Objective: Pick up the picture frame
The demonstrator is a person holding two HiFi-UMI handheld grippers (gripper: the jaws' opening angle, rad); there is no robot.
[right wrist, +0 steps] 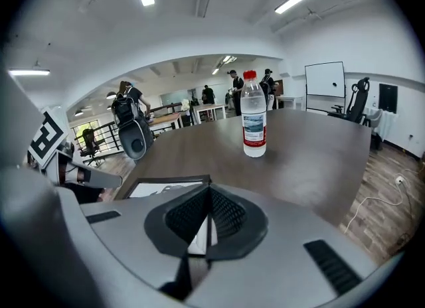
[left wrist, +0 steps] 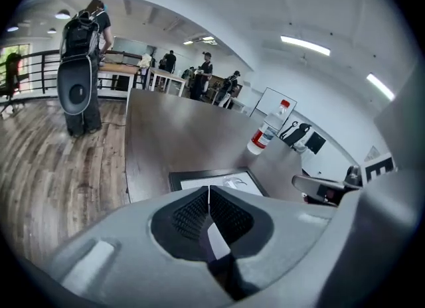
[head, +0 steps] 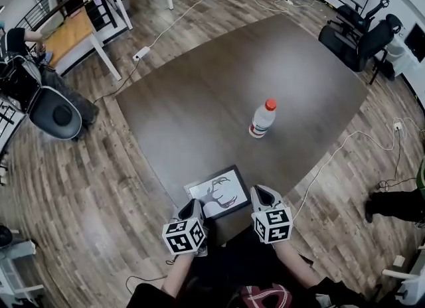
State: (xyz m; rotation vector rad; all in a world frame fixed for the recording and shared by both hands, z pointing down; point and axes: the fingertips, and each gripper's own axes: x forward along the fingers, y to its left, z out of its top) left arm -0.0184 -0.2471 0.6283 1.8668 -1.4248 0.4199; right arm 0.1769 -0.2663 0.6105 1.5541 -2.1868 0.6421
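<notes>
Head view is showing a big dark brown wooden table [head: 199, 94]. A flat black picture frame with a white drawing inside [head: 219, 191] is lying face up right at the table's near edge, so it is sitting close to the person and is easy to reach. The left gripper [head: 194, 207] is hanging just beside the frame's left corner, and the right gripper [head: 260, 195] is hanging just beside its right side, likely getting ready to take it from both sides. Both are holding their jaws pressed together with nothing in them. A clear plastic bottle with a red cap [head: 262, 119] is standing upright farther back, well apart from the frame, so it is not getting in the way.
</notes>
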